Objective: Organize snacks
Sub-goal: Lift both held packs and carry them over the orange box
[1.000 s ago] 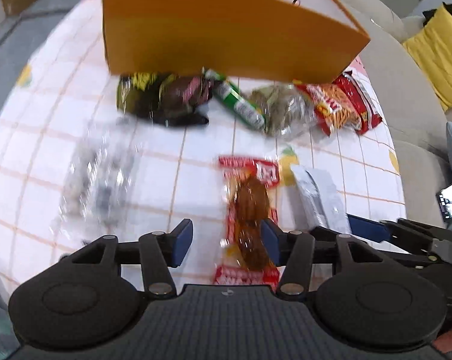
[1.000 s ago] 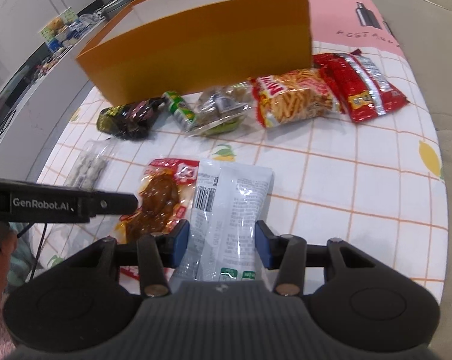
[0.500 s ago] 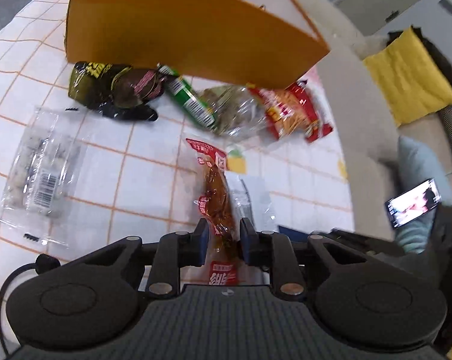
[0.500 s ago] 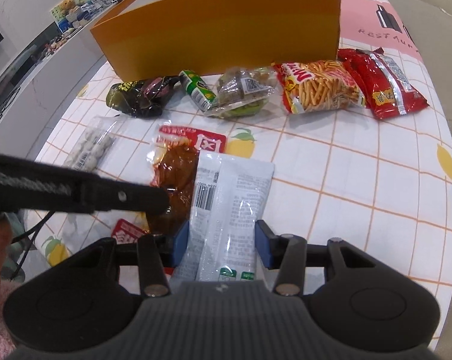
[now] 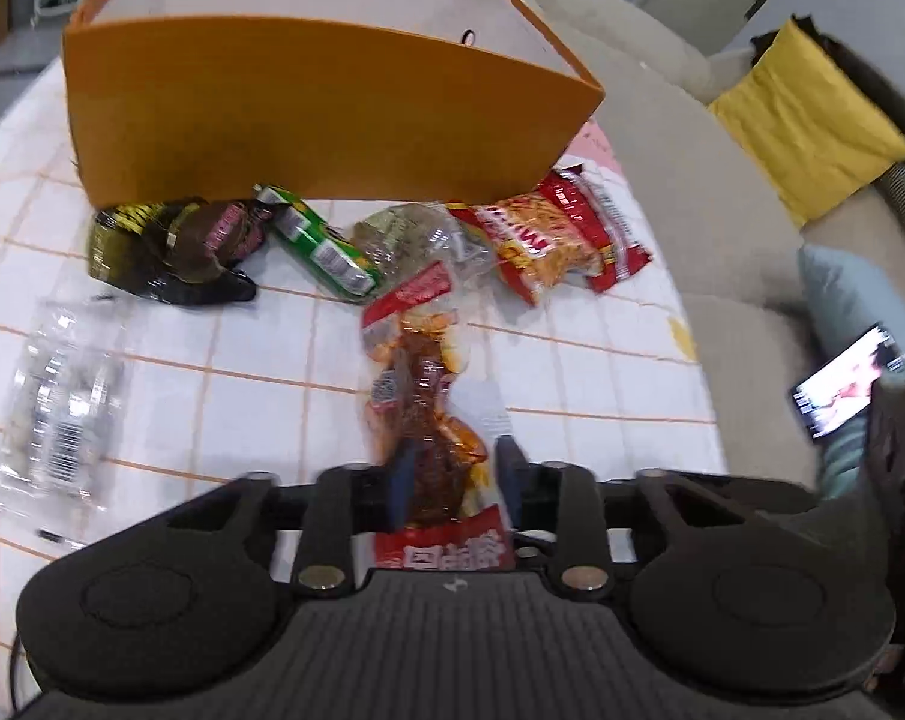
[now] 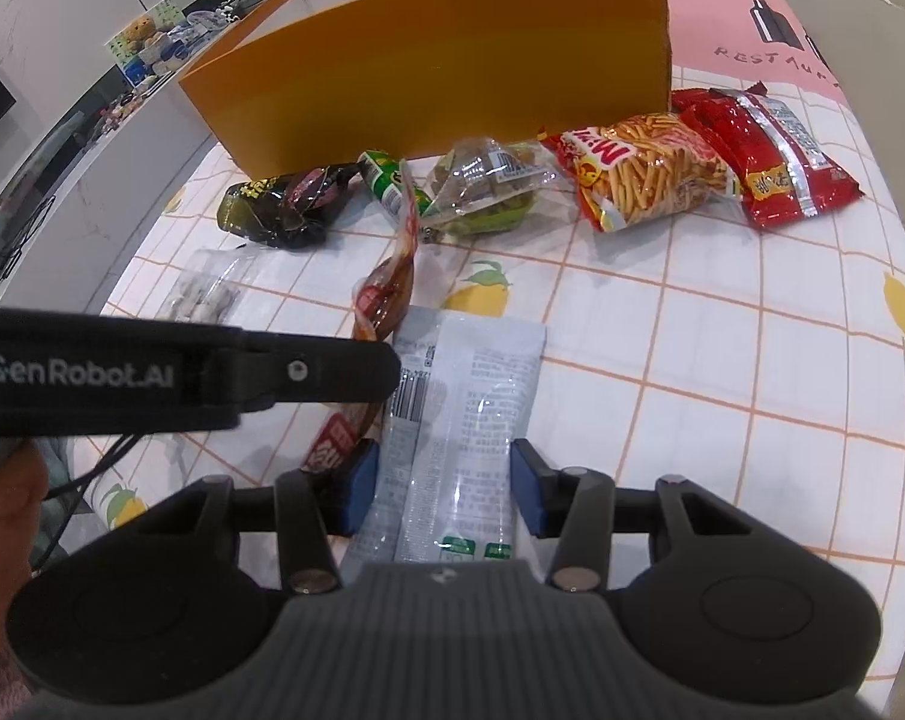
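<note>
My left gripper [image 5: 452, 483] is shut on a red packet of braised meat [image 5: 425, 396] and holds it lifted off the table, edge on in the right wrist view [image 6: 389, 288]. My right gripper [image 6: 443, 489] is open, its jaws either side of a white snack packet [image 6: 461, 402] lying flat on the tablecloth. An open orange box [image 5: 308, 102] stands at the back [image 6: 452, 66]. The left gripper's arm [image 6: 176, 369] crosses the right wrist view at the left.
In front of the box lie a dark packet [image 6: 284, 207], a green packet [image 6: 386, 183], a clear bag of nuts [image 6: 488, 186], a fries bag [image 6: 650, 171] and a red packet [image 6: 764, 156]. A clear packet [image 5: 56, 408] lies left. A sofa with a yellow cushion [image 5: 806, 120] is right.
My left gripper closed on the meat packet and raised it off the table, turning it on edge. My right gripper stayed open around the white packet.
</note>
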`<state>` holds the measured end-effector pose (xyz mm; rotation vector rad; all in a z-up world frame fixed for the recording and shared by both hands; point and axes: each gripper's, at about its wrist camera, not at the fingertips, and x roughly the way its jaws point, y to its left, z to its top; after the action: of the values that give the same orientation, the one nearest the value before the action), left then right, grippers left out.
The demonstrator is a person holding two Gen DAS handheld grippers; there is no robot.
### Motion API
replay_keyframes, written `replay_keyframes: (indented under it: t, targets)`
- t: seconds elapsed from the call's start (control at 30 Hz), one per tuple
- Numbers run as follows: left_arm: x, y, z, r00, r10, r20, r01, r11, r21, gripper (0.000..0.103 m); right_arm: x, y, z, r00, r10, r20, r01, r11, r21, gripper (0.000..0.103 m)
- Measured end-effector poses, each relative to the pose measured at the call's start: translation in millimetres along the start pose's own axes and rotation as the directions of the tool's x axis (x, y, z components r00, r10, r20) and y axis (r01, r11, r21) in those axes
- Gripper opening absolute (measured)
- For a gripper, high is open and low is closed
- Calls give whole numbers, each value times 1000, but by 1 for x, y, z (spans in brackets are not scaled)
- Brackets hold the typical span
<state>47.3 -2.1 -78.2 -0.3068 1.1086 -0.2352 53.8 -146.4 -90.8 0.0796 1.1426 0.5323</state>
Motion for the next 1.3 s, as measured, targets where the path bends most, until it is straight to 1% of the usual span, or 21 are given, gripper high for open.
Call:
replay_keyframes:
  t: [0.13, 0.2, 0.33, 0.43, 0.47, 0.53, 0.57, 0.6, 0.63, 0.67, 0.83, 0.87, 0.9, 0.97, 1.03, 1.2, 1.3]
  targets:
    - [-4, 3, 0, 999, 34, 8, -34, 999, -10, 51, 1, 2, 1, 1000, -4, 0, 4, 1000, -5, 46]
    - [-5, 6, 1, 999, 41, 7, -41, 999, -24, 58, 2, 6, 1, 1000, -4, 3, 4, 1000, -11, 46]
    - [-2, 23, 5, 1000, 12, -17, -14, 995, -98, 58, 5, 17, 1, 1000, -23, 11, 23, 998, -64, 46]
    - [-1, 34, 10, 1000, -17, -13, 15, 989, -145, 58, 7, 22, 2, 1000, -11, 16, 12, 997, -76, 46]
    - [0, 36, 12, 1000, -17, -12, 15, 989, -147, 58, 8, 23, 2, 1000, -6, 20, 8, 997, -81, 46]
    - [3, 38, 14, 1000, 3, -15, -5, 989, -146, 58, 9, 25, 3, 1000, 2, 26, 1, 996, -95, 46]
    - [4, 38, 14, 1000, 11, -17, -13, 990, -144, 54, 9, 26, 4, 1000, -1, 27, 4, 995, -97, 46]
    - [5, 39, 13, 999, 24, -21, -27, 990, -140, 45, 11, 27, 4, 1000, -7, 26, 10, 995, -99, 46]
    - [5, 40, 13, 999, 36, -24, -39, 990, -133, 38, 12, 27, 5, 1000, -10, 24, 12, 995, -97, 45]
    - [6, 41, 12, 999, 44, -29, -48, 991, -124, 25, 13, 26, 5, 1000, -10, 21, 12, 996, -93, 45]
    - [5, 44, 11, 999, 42, -23, -45, 992, -119, 21, 11, 21, 5, 999, -18, 30, 20, 997, -79, 45]
    - [2, 43, 10, 999, 45, -17, -47, 993, -113, 20, 10, 20, 5, 999, -24, 35, 26, 997, -77, 45]
    - [-1, 43, 10, 999, 43, -13, -45, 993, -110, 15, 7, 19, 5, 998, -35, 42, 38, 996, -76, 45]
    - [-9, 43, 10, 1000, 22, 0, -22, 994, -108, 15, 1, 17, 6, 997, -59, 55, 62, 995, -73, 45]
    - [-15, 41, 12, 1000, 24, 17, -22, 995, -96, 15, -7, 13, 8, 994, -78, 79, 83, 995, -63, 46]
    - [-35, 34, 19, 998, 15, 66, -10, 997, -79, 15, -29, 9, 18, 983, -99, 154, 104, 994, -24, 46]
    - [-49, 29, 28, 994, 7, 108, 0, 998, -65, 15, -43, 8, 27, 974, -102, 200, 106, 994, -10, 46]
